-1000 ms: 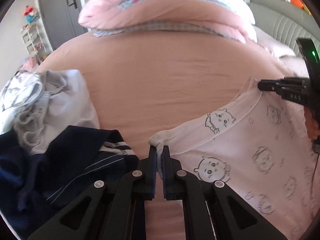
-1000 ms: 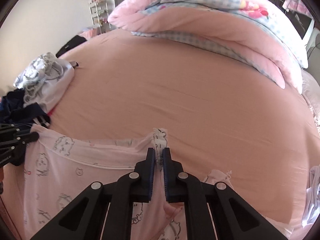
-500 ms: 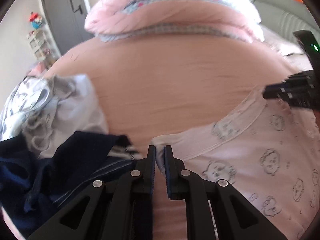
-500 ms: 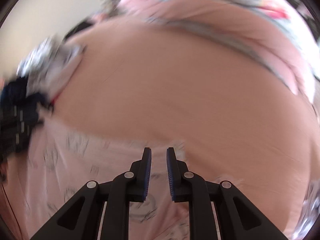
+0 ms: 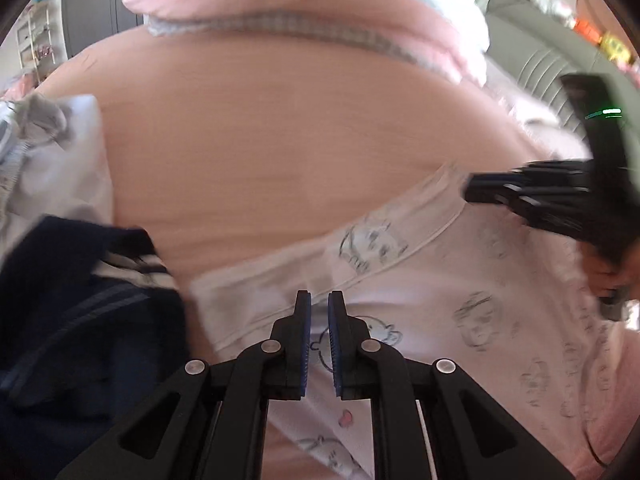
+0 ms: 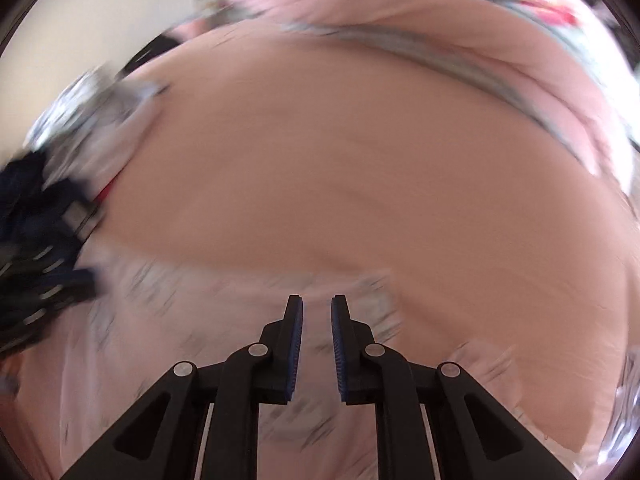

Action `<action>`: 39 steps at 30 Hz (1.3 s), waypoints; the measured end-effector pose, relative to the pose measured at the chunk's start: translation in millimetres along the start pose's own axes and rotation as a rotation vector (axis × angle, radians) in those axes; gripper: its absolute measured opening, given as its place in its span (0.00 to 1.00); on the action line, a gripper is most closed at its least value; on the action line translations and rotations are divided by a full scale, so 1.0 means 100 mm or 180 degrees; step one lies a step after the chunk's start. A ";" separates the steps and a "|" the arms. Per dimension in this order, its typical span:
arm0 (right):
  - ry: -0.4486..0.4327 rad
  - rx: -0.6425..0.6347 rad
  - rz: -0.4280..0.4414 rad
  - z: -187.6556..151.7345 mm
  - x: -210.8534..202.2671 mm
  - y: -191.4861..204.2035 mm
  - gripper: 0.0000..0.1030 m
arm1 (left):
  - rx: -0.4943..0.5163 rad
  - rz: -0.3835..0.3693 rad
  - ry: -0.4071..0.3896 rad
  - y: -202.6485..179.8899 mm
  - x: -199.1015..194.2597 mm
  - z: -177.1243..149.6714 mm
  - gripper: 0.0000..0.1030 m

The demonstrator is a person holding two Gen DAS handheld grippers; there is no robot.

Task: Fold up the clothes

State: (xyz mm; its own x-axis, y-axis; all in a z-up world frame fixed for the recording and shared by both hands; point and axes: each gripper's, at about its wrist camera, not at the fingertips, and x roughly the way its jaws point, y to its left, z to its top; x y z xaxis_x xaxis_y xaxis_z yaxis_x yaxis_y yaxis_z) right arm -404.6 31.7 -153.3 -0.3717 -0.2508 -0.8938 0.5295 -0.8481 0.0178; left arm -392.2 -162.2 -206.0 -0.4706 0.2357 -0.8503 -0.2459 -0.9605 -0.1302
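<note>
My left claw [image 5: 319, 312] is parted narrowly, gripping nothing, above the pale pink cartoon-print garment [image 5: 460, 280] lying flat on the peach bedsheet [image 5: 280, 152]. My right claw [image 6: 316, 316] gapes wider over its blurred hem. Navy striped clothing [image 5: 80, 312] crowds the left edge.

A pink-sheeted bed [image 5: 280, 152] carries a printed pyjama garment [image 5: 460, 304], a navy garment [image 5: 72, 312] and a folded duvet [image 5: 320, 12].

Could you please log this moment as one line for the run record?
left gripper: open over pink cartoon-print garment | right gripper: open | garment flat on bed
</note>
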 end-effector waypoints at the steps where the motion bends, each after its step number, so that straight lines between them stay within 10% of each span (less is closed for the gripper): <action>1: 0.0125 -0.0118 0.0011 -0.02 0.08 0.06 0.12 | -0.0015 0.0008 -0.0019 -0.01 0.01 0.02 0.08; 6: -0.0024 0.0046 -0.0117 0.08 0.22 -0.05 0.12 | -0.0145 0.0343 -0.0158 0.01 -0.01 0.13 0.08; 14: -0.0287 0.0460 -0.0173 0.03 -0.21 -0.01 0.13 | -0.0033 0.0057 -0.0201 -0.14 -0.42 0.06 0.08; 22: -0.0076 0.0745 0.0149 -0.87 -0.88 0.09 0.14 | -0.0581 -0.0343 0.0122 -0.41 -0.64 -0.20 0.09; 28: 0.0106 0.0956 -0.0012 -1.60 -0.99 0.13 0.14 | -0.0341 -0.0463 0.0382 -1.20 -0.82 -0.64 0.09; 39: 0.0143 0.1478 -0.0060 -2.79 -1.39 -0.25 0.14 | -0.0165 -0.0097 0.0650 -1.80 -1.01 -1.57 0.09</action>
State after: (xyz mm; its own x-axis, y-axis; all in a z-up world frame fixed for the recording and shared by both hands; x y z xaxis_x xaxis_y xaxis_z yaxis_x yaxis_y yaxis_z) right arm -153.7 218.3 -154.7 -0.3391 -0.2215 -0.9143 0.1218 -0.9740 0.1908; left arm -167.9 -36.5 -176.7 -0.2807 0.2351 -0.9306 -0.2111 -0.9609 -0.1791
